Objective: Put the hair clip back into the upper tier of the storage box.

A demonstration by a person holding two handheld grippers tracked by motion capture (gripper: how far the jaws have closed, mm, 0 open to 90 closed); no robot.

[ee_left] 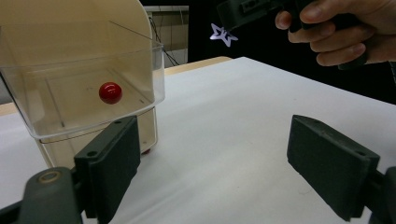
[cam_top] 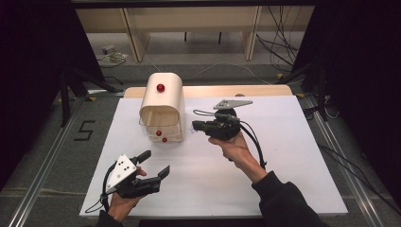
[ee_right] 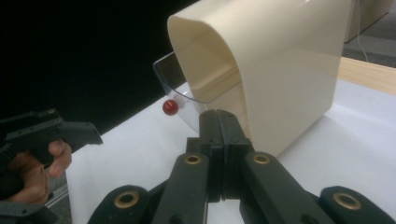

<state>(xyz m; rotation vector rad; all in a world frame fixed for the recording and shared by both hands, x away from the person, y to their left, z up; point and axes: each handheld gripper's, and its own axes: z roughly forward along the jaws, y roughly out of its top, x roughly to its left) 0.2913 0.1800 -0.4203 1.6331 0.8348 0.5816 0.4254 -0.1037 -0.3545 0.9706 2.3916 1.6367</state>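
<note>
A cream cabinet (cam_top: 163,97) stands at the back of the white table (cam_top: 283,156), with a red knob (cam_top: 161,87) on its top. Its clear drawer (ee_left: 93,88) is pulled out and carries a red knob (ee_left: 110,92). My right gripper (cam_top: 194,126) hovers just right of the drawer, shut on a small pale star (ee_left: 223,35) that hangs from its tips. In the right gripper view the jaws (ee_right: 218,116) are pressed together in front of the cabinet (ee_right: 280,70). My left gripper (cam_top: 156,162) rests near the front left, open, with nothing between its fingers (ee_left: 112,144).
A second red knob (cam_top: 164,139) sits low on the cabinet front. Bare table top spreads to the right and front of the cabinet. Dark stands flank the table, and cables lie on the floor behind it.
</note>
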